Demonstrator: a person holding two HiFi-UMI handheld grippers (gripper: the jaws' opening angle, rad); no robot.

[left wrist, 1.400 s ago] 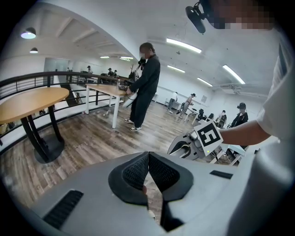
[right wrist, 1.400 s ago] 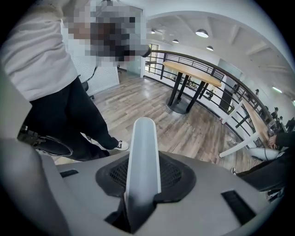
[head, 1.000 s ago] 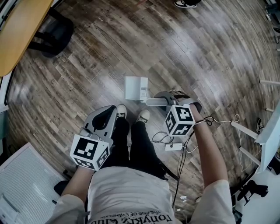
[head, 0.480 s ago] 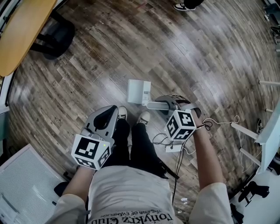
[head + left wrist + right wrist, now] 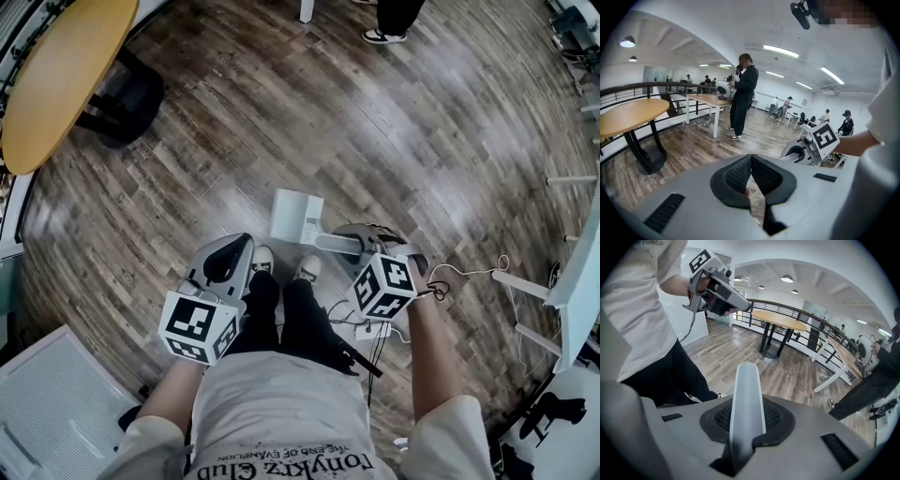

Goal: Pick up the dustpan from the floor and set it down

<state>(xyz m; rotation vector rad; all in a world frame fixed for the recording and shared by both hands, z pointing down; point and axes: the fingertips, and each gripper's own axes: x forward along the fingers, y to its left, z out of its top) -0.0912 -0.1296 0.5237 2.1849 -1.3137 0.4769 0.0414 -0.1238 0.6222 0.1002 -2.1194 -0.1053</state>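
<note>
Wood-plank floor (image 5: 422, 141) of an open office, with a round yellow-topped table (image 5: 56, 84) at one side. The right gripper (image 5: 349, 239) has its jaws clamped on the pale handle of the white dustpan (image 5: 295, 216), which hangs above the floor just ahead of the person's shoes (image 5: 307, 270). The left gripper (image 5: 230, 255) has its jaws together, with nothing between them.

Steep overhead view; common wooden floor (image 5: 403, 112)
</note>
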